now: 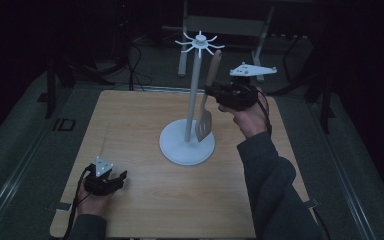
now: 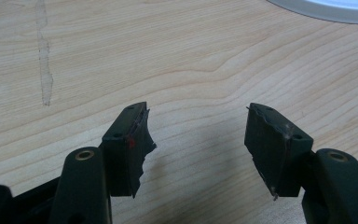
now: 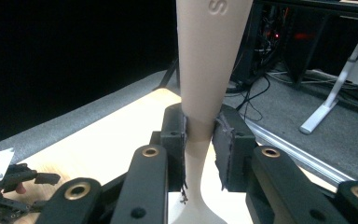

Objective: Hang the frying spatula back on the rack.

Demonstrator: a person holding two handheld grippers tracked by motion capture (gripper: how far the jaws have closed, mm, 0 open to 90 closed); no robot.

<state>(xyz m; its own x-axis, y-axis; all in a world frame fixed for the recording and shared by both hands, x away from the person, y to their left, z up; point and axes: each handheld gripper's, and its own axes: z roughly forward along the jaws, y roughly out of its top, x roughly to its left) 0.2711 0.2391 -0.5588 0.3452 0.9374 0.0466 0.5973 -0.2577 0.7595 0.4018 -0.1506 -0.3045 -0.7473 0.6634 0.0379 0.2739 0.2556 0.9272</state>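
Both pads of my right gripper (image 1: 219, 95) squeeze the upright spatula (image 1: 206, 107), just right of the rack (image 1: 192, 100); left gripper (image 1: 111, 181) gapes empty.

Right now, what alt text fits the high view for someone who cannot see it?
The right gripper holds a beige slotted spatula upright beside a white hook-topped utensil stand on a light wooden table. The left gripper rests open near the table's front left.
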